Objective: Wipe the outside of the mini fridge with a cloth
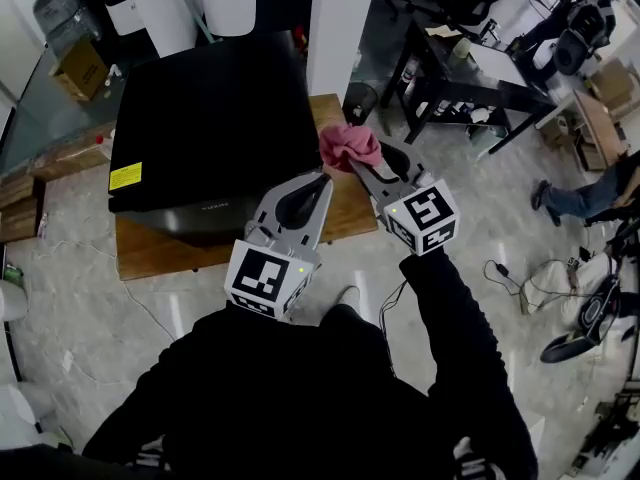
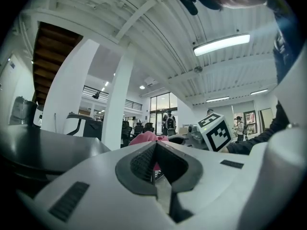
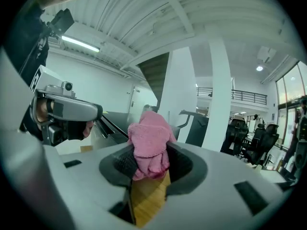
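The black mini fridge (image 1: 205, 128) stands on a low wooden platform (image 1: 150, 253), its top facing me. My right gripper (image 1: 362, 168) is shut on a crumpled pink cloth (image 1: 348, 146), held just off the fridge's right side above the platform's corner. In the right gripper view the cloth (image 3: 149, 143) bulges out between the jaws of the right gripper (image 3: 151, 164), with the fridge (image 3: 115, 123) dark behind it. My left gripper (image 1: 318, 184) hangs by the fridge's front right corner, shut and empty. From the left gripper (image 2: 154, 150) the cloth (image 2: 146, 138) shows just beyond the jaws.
A white pillar (image 1: 343, 23) rises right behind the platform. A black desk (image 1: 470, 78) and office chairs stand at the back right. Someone's legs (image 1: 580, 200) show at the right edge. Cables and gear (image 1: 575, 308) lie on the tiled floor at the right.
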Motion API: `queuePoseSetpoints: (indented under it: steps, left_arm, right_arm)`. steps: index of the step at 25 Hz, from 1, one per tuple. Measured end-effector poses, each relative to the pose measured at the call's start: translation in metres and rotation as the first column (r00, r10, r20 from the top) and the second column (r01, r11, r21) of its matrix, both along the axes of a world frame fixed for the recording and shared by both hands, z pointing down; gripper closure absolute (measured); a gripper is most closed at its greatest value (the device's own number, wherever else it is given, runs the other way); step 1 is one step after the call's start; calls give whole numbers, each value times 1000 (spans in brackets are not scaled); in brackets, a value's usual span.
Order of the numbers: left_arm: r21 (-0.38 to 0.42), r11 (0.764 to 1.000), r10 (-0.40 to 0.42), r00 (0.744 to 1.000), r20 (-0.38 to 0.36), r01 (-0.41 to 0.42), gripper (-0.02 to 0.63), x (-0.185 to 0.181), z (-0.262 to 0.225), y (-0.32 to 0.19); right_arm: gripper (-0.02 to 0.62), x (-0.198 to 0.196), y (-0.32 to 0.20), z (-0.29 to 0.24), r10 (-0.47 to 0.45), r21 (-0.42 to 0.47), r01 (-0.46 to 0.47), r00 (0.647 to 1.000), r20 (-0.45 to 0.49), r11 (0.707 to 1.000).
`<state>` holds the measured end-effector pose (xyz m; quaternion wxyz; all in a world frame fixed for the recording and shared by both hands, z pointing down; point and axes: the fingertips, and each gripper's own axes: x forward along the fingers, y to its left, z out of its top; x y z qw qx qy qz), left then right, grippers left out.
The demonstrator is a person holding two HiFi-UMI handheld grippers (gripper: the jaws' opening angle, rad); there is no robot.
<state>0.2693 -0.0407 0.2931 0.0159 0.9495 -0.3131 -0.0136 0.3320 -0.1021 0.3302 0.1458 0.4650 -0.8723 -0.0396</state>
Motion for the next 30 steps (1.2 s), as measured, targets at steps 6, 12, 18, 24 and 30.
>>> queuePoseSetpoints:
  steps: [6,12,18,24,30]
  left_arm:
    - [12,1000,-24,999,-35,25,600,39,35,12]
    - [-20,985,-173,984,-52,172,600,83,77,4]
    - [49,953,-296,954,-43,298,600,105,81,13]
    - [27,939,-342,940,-7,342,600,106,91,-2]
    - [-3,938,-345,938,-17,345,600,101,99,-19]
  right_arm:
    - [443,27,-3,47,-81,25,80,994,68,997]
    - [443,47,-3,97,-261,-16,266,953,153,964]
    - [443,43,-12,113,-381,-17,392,903,199,920]
    - [443,18,-42,112,-397,-47,414,895,205,909]
    - [445,2,-69,114,-360,-94,386,908,216,918]
